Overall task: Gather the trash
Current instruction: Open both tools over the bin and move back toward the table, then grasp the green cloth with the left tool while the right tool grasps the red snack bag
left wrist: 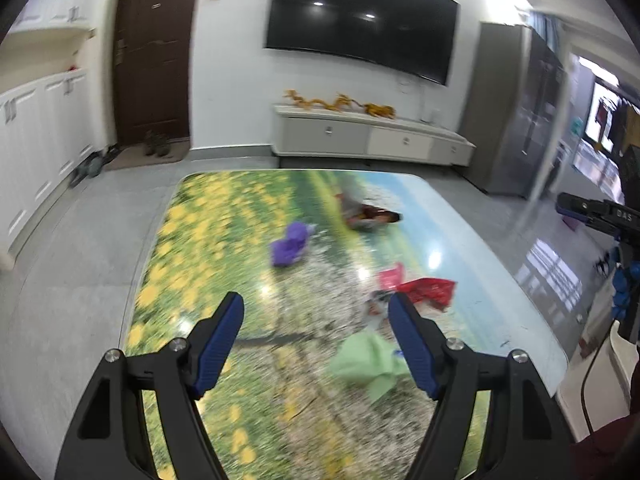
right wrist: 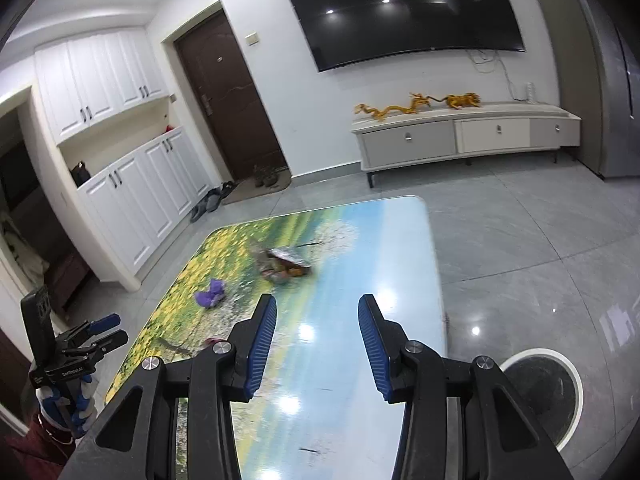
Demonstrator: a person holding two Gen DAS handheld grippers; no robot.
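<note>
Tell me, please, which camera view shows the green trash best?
The left wrist view: the green trash lies on the table just beyond the right finger of the left claw, though blurred. The right wrist view does not show it.

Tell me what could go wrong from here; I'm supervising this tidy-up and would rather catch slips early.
1. The green wrapper lies close under the left gripper, whose open jaws hold nothing; the blurred view suggests fast movement, so a grab may miss or push it along.
2. The red wrappers sit on the glossy table and may slide when nudged.
3. The bin stands on the floor beside the table, so a carried scrap could drop short.
</note>
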